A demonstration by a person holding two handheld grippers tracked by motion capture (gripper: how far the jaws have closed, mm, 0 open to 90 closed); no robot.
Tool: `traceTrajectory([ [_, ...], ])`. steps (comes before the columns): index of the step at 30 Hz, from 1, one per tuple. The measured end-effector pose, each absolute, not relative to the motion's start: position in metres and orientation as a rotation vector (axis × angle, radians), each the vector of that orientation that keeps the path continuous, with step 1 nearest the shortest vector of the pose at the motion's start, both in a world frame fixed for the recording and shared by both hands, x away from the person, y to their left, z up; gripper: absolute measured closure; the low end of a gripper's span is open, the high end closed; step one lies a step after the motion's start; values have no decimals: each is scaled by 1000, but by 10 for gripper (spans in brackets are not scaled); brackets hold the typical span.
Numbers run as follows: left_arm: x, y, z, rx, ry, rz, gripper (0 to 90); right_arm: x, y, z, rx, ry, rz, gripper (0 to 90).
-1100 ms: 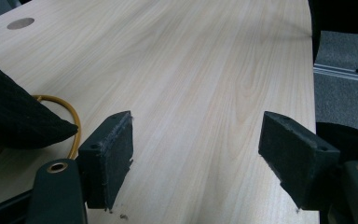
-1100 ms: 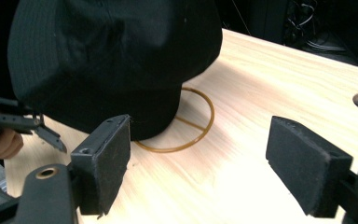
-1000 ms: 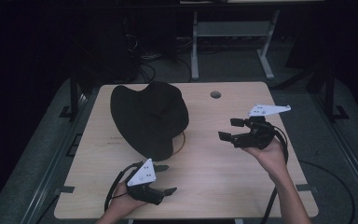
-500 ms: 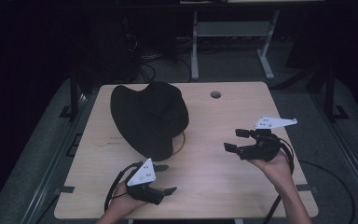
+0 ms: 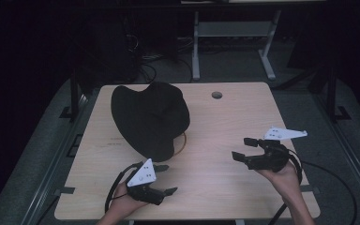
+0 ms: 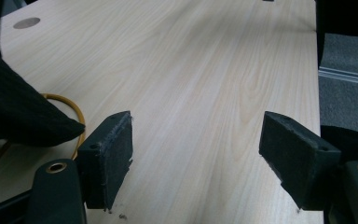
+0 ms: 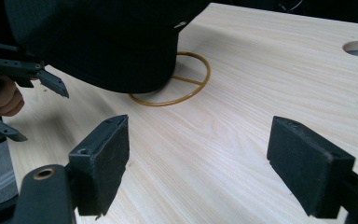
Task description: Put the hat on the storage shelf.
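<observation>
Currently, a black hat (image 5: 151, 118) is seen resting on a wooden table (image 5: 225, 117), toward its far-left part, crown up, with the brim draped over a yellow wire stand (image 7: 179, 86). Part of the stand's ring base is exposed at the hat's near-right edge, flat on the tabletop.

The left gripper (image 5: 166, 179) is held low at the near-left edge of the table, just in front of the hat's near brim but not touching it. Its jaws are spread wide with nothing between them; in the left gripper view only bare wood is framed between the pads (image 6: 114, 154), with the hat's brim (image 6: 18, 112) and a bit of yellow wire (image 6: 72, 112) off to the left side.

The right gripper (image 5: 245, 148) is held in the person's hand (image 5: 283, 176) over the near-right part of the table, well apart from the hat, pointed toward it. Its jaws are likewise spread wide and empty. In the right gripper view the hat (image 7: 107, 42) and ring base are seen ahead, with the left gripper (image 7: 16, 100) at the left edge.

A round cable hole (image 5: 217, 95) is seen in the far part of the table, right of the hat.
</observation>
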State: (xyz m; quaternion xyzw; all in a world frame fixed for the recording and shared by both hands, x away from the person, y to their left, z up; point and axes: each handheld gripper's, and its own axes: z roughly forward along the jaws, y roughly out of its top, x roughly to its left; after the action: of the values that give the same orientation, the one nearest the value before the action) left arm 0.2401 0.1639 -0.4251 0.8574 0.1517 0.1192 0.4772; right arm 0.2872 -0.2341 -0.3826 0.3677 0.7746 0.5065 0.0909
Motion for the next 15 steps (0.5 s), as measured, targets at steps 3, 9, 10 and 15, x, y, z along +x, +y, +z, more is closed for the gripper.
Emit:
traceTrajectory([
  [3,241,166,-425,2075,390,285,252,282,-240,-389,1112,2292,1500,207],
  [9,242,168,-425,2076,392,281,249,271,-255,-406,1169,2260,1505,208],
  [10,242,168,-425,2076,392,281,247,271,-255,-406,1169,2260,1505,208],
  [15,242,166,-426,2081,387,277,246,262,-268,-419,1209,2231,1507,208],
])
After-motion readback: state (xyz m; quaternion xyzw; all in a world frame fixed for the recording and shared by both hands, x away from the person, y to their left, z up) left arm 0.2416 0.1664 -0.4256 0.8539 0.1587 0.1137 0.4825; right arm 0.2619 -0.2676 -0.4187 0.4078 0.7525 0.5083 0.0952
